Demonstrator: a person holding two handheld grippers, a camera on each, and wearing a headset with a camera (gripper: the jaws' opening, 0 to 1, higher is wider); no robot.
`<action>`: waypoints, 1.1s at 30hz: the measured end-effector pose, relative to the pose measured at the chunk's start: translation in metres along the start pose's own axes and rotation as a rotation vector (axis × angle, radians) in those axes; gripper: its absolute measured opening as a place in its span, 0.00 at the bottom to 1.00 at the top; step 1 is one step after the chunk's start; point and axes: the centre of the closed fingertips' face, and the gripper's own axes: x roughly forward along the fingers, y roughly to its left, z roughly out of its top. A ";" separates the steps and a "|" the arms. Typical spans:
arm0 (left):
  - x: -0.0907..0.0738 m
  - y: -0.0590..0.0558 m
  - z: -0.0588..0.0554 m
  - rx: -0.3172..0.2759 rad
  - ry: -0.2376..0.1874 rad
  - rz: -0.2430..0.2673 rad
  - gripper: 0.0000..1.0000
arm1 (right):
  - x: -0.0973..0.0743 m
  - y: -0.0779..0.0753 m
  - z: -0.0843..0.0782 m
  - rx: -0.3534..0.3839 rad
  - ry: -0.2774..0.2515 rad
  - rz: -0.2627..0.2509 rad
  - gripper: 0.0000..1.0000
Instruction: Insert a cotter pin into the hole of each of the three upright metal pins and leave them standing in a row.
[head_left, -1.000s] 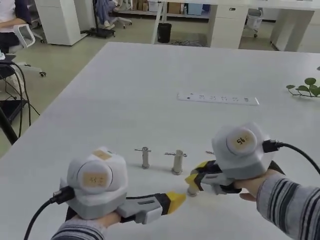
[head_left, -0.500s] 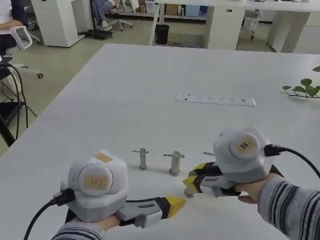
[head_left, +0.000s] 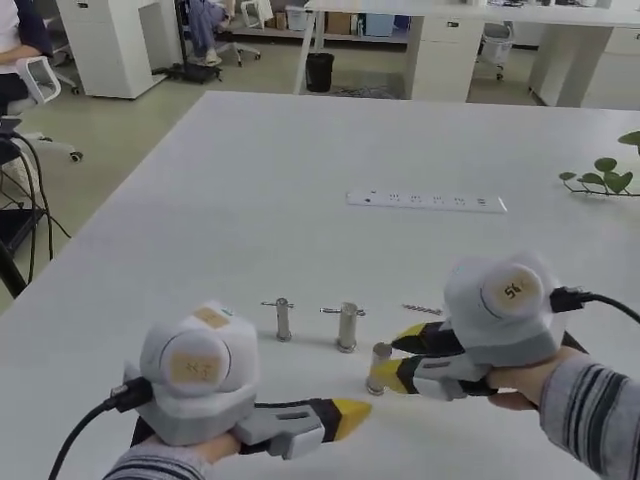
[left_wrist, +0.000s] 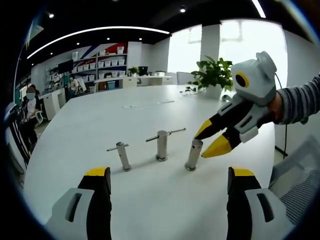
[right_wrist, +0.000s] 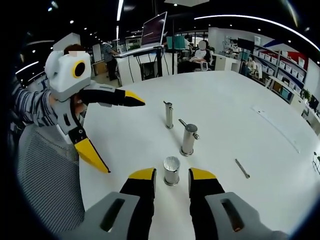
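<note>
Right gripper view: my right tongs (right_wrist: 172, 173), released, flanked the bare metal pin (right_wrist: 171, 167); my left tongs (left_wrist: 169, 173) gaped open.

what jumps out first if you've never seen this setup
Three upright metal pins stand in a row on the white table, two already carrying cotter pins. The right tool sits open, jaws either side of the bare third pin, with a loose cotter pin lying on the table beyond it; the left tool hangs wide open nearby.
</note>
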 end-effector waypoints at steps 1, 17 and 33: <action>0.000 0.000 0.001 0.000 -0.003 -0.001 0.97 | -0.003 -0.001 -0.001 -0.001 0.006 0.003 0.22; 0.002 -0.003 0.002 0.001 -0.008 -0.017 0.99 | -0.023 -0.057 -0.012 -0.050 0.119 -0.020 0.21; 0.003 -0.001 0.002 -0.008 -0.005 -0.009 0.99 | 0.001 -0.106 -0.018 -0.151 0.237 -0.011 0.20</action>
